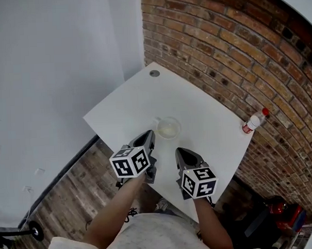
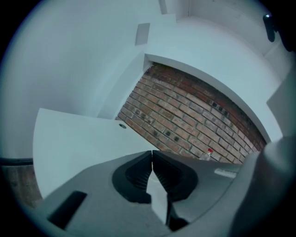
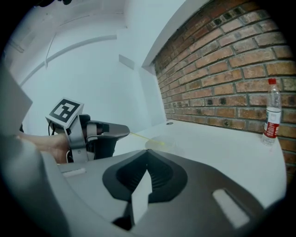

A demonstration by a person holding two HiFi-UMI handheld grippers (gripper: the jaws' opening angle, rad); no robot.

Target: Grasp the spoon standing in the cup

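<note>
A clear cup stands near the middle of the white table. In the right gripper view the cup shows faintly, with a thin yellow spoon handle slanting out of it to the left. I cannot make out the spoon in the head view. My left gripper sits just left of the cup, jaws shut and empty. My right gripper is a little nearer than the cup and to its right, also shut and empty. The left gripper view shows its jaws together; the cup is hidden there.
A plastic bottle with a red cap stands at the table's right corner against the brick wall. A round cable hole lies at the far corner. Wooden floor lies left of the table, with red items low on the right.
</note>
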